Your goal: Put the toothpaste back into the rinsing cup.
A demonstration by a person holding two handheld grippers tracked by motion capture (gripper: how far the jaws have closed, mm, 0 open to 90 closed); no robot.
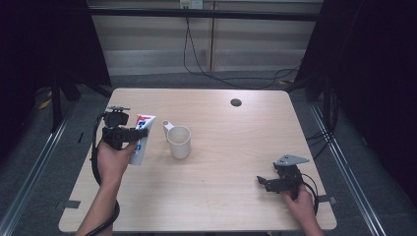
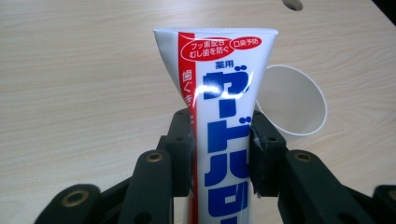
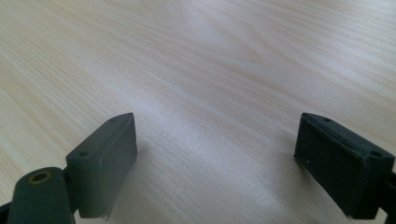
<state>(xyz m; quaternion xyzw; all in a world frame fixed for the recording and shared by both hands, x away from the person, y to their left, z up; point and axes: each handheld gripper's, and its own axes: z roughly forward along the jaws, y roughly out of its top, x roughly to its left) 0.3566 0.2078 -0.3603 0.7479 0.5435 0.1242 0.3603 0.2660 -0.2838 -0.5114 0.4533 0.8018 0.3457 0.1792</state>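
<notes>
1. Pale wooden table [image 1: 221, 196] under dim surroundings, dark curtains at both sides, cables trailing on the floor behind; round dark hole [image 1: 236, 102] near the far edge.
2. Left tongs [image 1: 140, 132] clenched on a toothpaste tube [image 1: 142, 140]; in the left gripper view both pads press the tube's [image 2: 224, 135] sides, flat crimped end pointing away from the hand.
3. Tube's long axis roughly along the tongs' own line, lifted off the table at a tilt, at the left side of the table.
4. White cup [image 1: 179, 141] upright on the table, just to the right of the held tube, near but apart from it; small handle toward the far left of its rim.
5. In the left gripper view the cup [image 2: 292, 107] sits behind and to the right of the tube, mouth open toward the camera; interior appears empty.
6. Deciding relation: cup lies right of the tube's tip, so insertion likely calls for a short move rightward and a turn toward upright. Risk judged: rim strike tipping the light cup.
7. Right tongs [image 1: 263, 182] released, jaws wide apart with nothing between them, low over bare table at the near right, well apart from cup and tube.
8. Left hand [image 1: 113, 160] much the nearer to the cup.
</notes>
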